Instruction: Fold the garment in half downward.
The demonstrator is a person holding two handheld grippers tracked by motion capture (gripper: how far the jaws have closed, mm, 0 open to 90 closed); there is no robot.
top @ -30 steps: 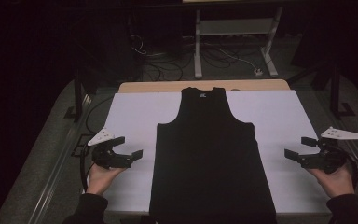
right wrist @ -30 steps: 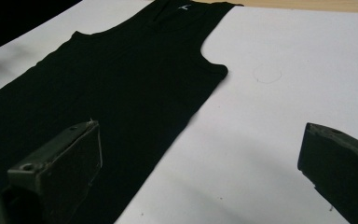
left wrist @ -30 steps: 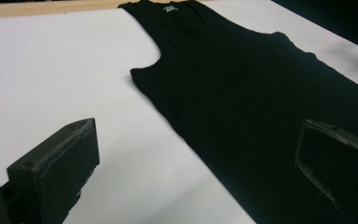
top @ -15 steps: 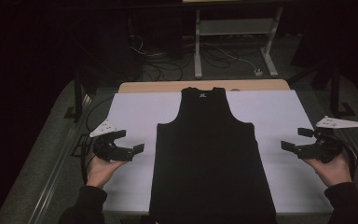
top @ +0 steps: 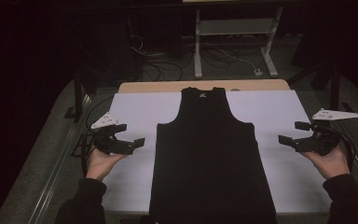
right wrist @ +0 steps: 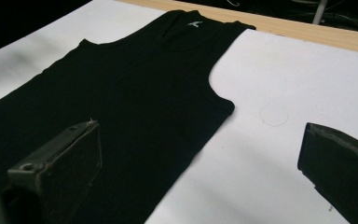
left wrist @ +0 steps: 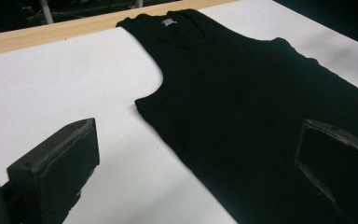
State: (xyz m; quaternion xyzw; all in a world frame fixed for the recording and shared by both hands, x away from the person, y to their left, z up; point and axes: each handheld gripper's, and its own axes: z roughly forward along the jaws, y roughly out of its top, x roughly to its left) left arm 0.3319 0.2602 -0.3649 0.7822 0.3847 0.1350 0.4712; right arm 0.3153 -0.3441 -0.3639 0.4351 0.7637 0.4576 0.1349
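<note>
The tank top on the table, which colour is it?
The tank top is plain black, with a small pale mark at the neck. The high view shows it best.

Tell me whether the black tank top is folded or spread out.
Spread out. The black tank top lies flat and unfolded on the white table cover, both straps, both armholes and the neck label in plain sight, hem toward the person.

The black tank top [top: 209, 154] has a small pale label [left wrist: 168, 22] inside its neck. The mark on the label is too small to read. No other words show.
</note>
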